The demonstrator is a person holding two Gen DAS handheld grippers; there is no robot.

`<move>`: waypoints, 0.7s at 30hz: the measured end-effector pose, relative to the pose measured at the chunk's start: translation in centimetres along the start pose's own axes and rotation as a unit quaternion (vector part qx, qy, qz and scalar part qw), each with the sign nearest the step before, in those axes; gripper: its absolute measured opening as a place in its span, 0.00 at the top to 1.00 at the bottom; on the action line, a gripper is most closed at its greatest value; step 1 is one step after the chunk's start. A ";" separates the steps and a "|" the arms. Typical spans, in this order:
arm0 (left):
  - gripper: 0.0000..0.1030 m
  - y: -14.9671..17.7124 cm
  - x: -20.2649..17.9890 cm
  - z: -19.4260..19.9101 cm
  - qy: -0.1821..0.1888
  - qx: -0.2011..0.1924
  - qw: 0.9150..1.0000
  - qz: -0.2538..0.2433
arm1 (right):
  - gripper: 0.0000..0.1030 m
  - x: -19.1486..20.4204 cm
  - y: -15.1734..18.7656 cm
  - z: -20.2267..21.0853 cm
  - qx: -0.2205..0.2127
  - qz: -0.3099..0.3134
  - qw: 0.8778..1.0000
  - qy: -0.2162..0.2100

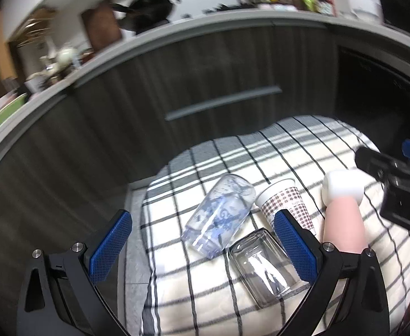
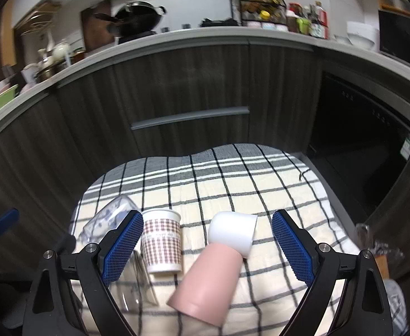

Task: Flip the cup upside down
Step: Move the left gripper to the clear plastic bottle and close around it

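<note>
Several cups lie or stand on a checked cloth. A blue-patterned clear glass lies on its side. A plain clear glass lies near my left gripper. A checked paper cup stands upright. A pink cup with a white lid lies on its side. My left gripper is open above the glasses. My right gripper is open around the pink cup, not touching it; it also shows in the left wrist view.
Dark wood-grain cabinets with a grey handle stand behind the cloth. A grey counter above holds a wok, jars and bottles. A dark appliance is at right. Grey floor shows left of the cloth.
</note>
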State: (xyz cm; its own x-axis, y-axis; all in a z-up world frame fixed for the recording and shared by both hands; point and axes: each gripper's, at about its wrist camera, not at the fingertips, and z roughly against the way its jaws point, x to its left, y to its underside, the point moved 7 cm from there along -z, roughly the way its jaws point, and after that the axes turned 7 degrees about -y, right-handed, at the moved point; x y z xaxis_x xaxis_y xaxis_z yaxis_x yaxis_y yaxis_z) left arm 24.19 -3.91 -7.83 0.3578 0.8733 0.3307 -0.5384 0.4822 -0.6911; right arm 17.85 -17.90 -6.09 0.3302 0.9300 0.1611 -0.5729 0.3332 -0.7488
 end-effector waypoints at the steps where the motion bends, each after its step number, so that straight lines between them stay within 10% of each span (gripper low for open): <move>1: 0.00 -0.2 -0.1 -0.5 0.005 0.004 1.000 -0.009 | 0.10 0.1 -0.2 -0.5 0.003 -0.010 1.000 0.004; 21: 0.02 0.5 -2.9 -12.9 0.125 0.166 0.968 -0.141 | 0.10 0.0 -2.0 -8.0 0.047 -0.113 0.992 0.022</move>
State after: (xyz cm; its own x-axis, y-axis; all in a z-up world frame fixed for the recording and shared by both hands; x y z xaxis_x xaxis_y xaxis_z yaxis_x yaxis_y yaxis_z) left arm 32.76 -7.12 -17.46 0.6769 0.6798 0.2823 -0.5929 0.7309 -0.3381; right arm 25.02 -19.83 -9.71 0.4899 0.8230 0.2875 -0.5476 0.5472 -0.6330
